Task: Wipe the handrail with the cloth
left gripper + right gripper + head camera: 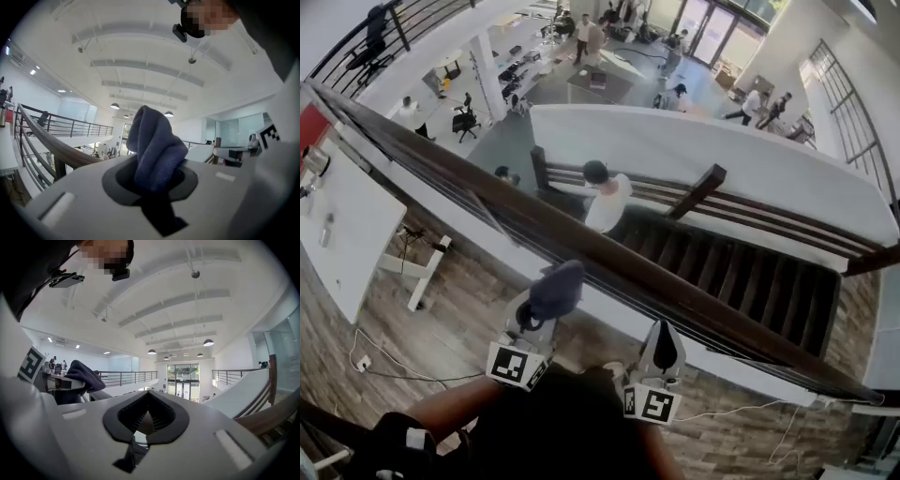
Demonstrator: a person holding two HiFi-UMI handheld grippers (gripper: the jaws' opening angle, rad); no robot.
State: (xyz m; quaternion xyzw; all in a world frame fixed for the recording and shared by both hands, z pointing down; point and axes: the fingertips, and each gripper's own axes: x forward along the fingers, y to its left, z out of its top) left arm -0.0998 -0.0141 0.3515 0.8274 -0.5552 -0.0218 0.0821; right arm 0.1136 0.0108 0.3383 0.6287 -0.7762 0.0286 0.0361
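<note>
The long dark handrail (pixel 741 323) runs slantwise across in front of me, from upper left down to lower right, with the staircase (pixel 750 281) dropping away beyond it and a person in a white top (pixel 607 199) on the steps. Both my tools sit on the near side of the rail, side by side and apart. My left tool (pixel 542 314) is clamped on the dark blue cloth (pixel 556 291), which bunches up out of its jaws and stands just at the rail's near edge; I cannot tell whether it touches the wood. My right tool (pixel 662 345) is narrow, its jaws drawn together at the tips with nothing between them.
</note>
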